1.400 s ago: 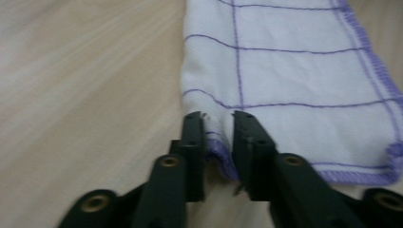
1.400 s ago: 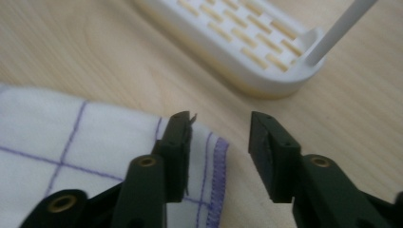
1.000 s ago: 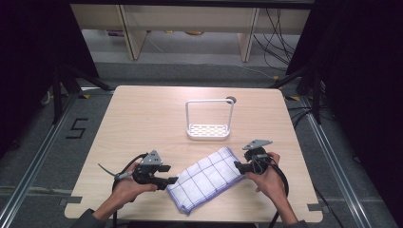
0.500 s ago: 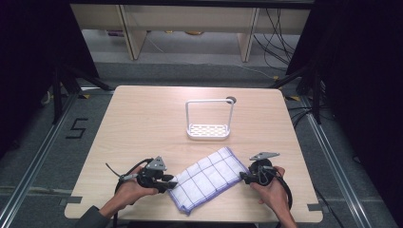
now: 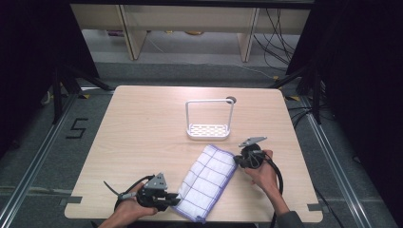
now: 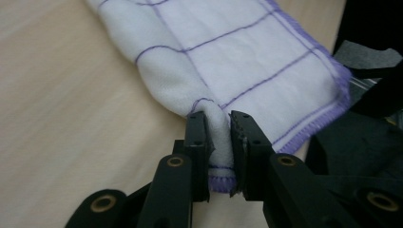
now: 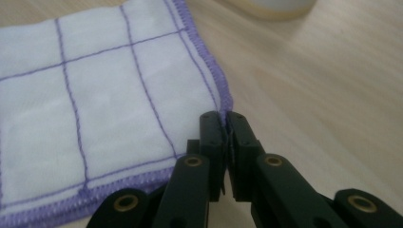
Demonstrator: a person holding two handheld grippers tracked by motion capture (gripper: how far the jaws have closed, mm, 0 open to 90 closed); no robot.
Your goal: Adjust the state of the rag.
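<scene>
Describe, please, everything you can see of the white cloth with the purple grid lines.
The cloth is a soft white woven rectangle with thin purple grid lines and a stitched purple hem, seemingly folded double. It lies flat and diagonal on the wooden table, near the front edge, clear of the white rack. The left gripper has just closed its jaws on a bunched fold at the near corner; the right gripper pinches the hem at the far corner.

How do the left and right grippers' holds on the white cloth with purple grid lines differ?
The left gripper pinches a bunched fold at the near end of the white cloth with purple grid lines; the right gripper takes the flat stitched corner at its far end. The left jaws stand slightly apart around thick fabric; the right jaws are nearly together on a thin edge. Both jaws have just been closing, both now grip the cloth, which lies on the light wooden table.
</scene>
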